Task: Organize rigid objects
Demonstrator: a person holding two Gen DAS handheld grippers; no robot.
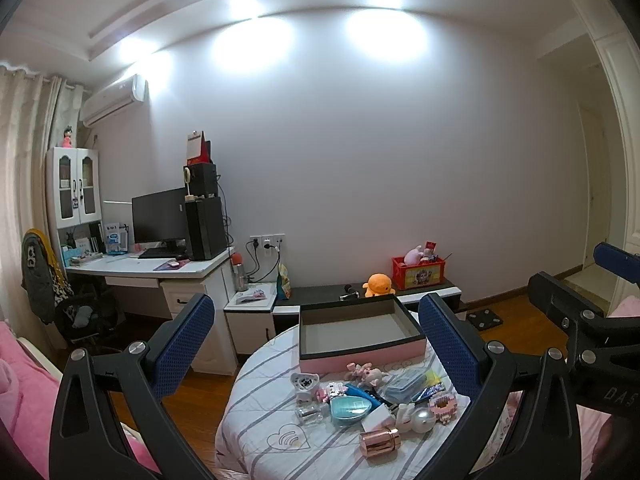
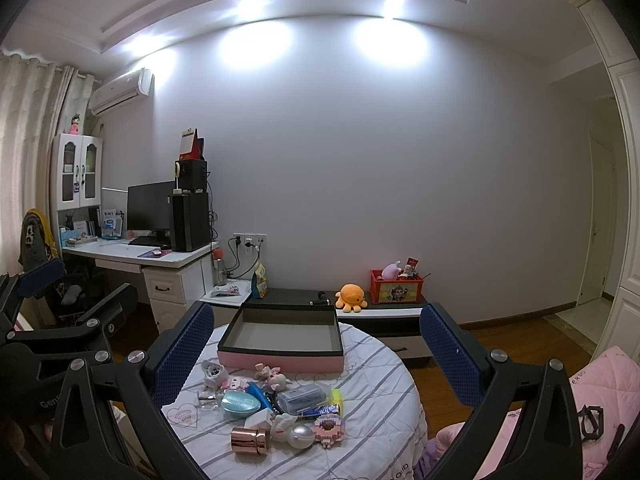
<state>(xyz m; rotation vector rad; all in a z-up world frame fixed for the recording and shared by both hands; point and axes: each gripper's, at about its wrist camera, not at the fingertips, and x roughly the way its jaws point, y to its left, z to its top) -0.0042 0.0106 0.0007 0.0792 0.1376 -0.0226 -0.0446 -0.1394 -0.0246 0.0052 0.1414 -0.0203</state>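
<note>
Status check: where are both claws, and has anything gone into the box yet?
Left claw open, empty, above the table. Right claw the same. Box empty; toys and trinkets piled in front of it. Nothing blocking.

round table (image 1: 256, 424) front cut off, trinkets overlapping

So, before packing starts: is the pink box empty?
Empty: the pink box shows only its bare grey floor in both views; the trinkets all lie on the striped cloth in front.

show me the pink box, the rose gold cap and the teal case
pink box (image 2: 280, 363), right wrist view, pink front wall
rose gold cap (image 2: 250, 441), right wrist view, shiny side
teal case (image 1: 351, 410), left wrist view, top
</note>
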